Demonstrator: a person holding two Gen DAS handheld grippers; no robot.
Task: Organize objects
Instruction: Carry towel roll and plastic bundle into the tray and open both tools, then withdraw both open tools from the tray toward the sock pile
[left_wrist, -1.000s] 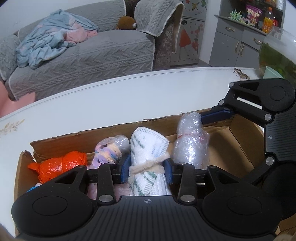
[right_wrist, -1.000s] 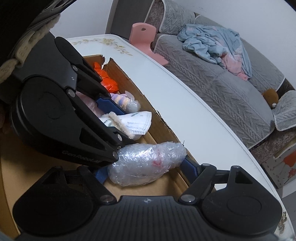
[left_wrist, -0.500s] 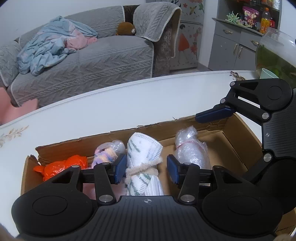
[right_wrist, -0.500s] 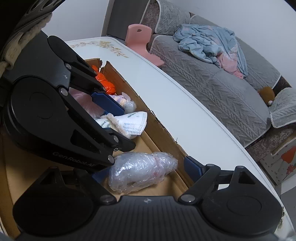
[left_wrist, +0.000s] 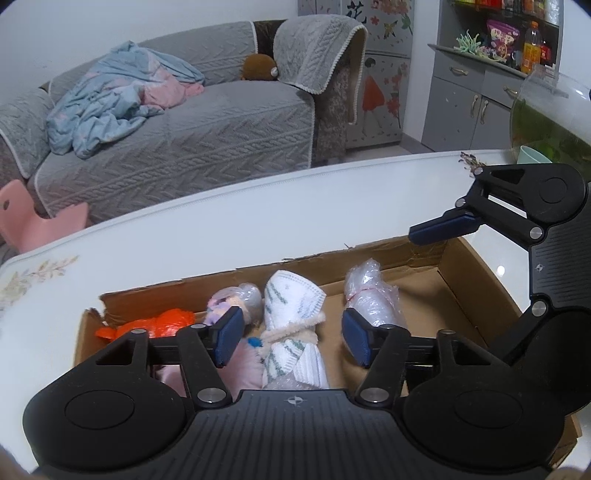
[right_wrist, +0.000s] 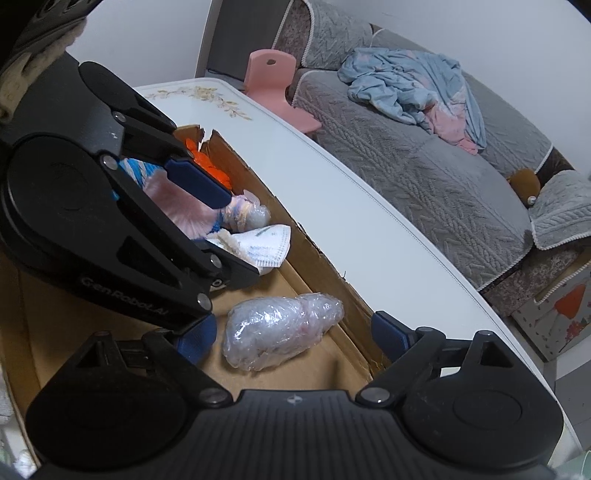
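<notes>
Cardboard box (left_wrist: 476, 273) on the white table (left_wrist: 221, 229) holds a row along its far wall: an orange bag (left_wrist: 155, 323), a small pastel bundle in plastic (left_wrist: 236, 299), a rolled white cloth tied with cord (left_wrist: 291, 332), then a clear plastic-wrapped bundle (right_wrist: 280, 325). My left tongs (left_wrist: 291, 336) hang wide open astride the cloth, gripping nothing. My right tongs (right_wrist: 291, 332) are open too, either side of the plastic bundle, not touching it.
</notes>
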